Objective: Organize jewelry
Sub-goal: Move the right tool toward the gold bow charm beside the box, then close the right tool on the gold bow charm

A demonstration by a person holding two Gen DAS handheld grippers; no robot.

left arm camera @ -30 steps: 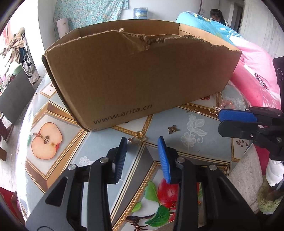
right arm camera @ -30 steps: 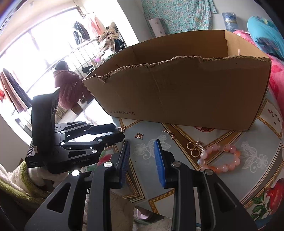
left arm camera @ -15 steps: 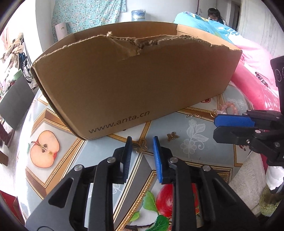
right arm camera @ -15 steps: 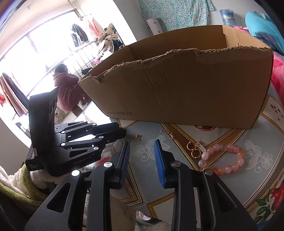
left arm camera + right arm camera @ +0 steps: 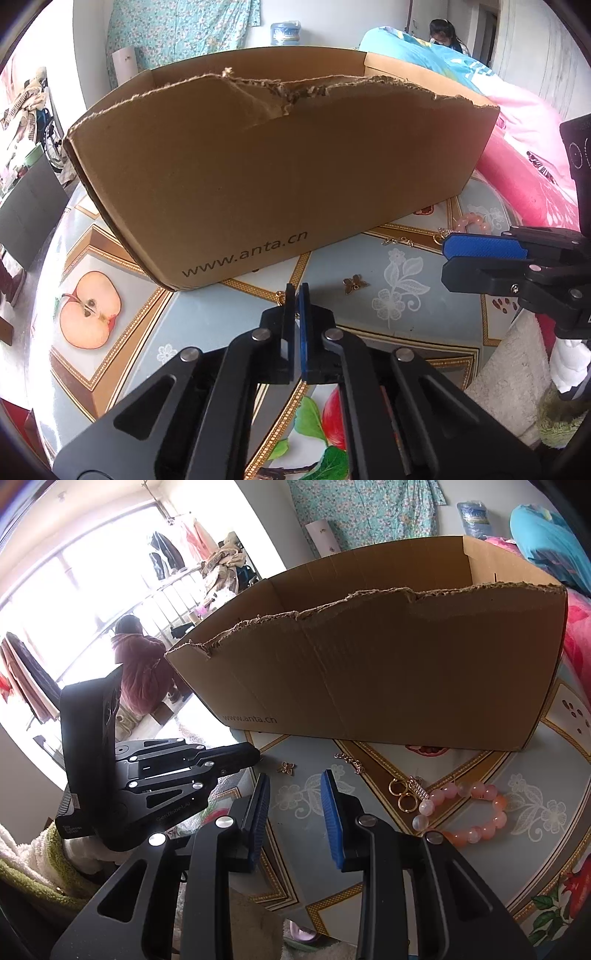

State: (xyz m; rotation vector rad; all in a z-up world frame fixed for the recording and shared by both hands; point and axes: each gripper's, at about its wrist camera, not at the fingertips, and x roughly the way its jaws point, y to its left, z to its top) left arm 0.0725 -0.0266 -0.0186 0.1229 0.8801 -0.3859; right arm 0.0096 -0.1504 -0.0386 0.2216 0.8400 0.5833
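Observation:
My left gripper (image 5: pixel 296 291) is shut low over the patterned table (image 5: pixel 406 332), just in front of the cardboard box (image 5: pixel 280 177). A small gold charm (image 5: pixel 279 295) is pinched at its tips; only a loop shows beside the left finger. A butterfly charm (image 5: pixel 355 284) lies to its right. My right gripper (image 5: pixel 293 779) hovers open with nothing between its blue pads. Ahead of it lie the butterfly charm (image 5: pixel 286 767), a short chain (image 5: pixel 349 761), gold hoops (image 5: pixel 402 794) and a pink bead bracelet (image 5: pixel 465 812).
The open-topped box (image 5: pixel 388 683) with a torn near rim fills the back of the table. Pink and blue bedding (image 5: pixel 524 147) lies at the right. A fuzzy white cloth (image 5: pixel 509 369) hangs at the table edge. A person in a dark red coat (image 5: pixel 140 672) sits by the window.
The left gripper's jaws have shut together over the small gold charm that lay between them. The right gripper has stayed open and still.

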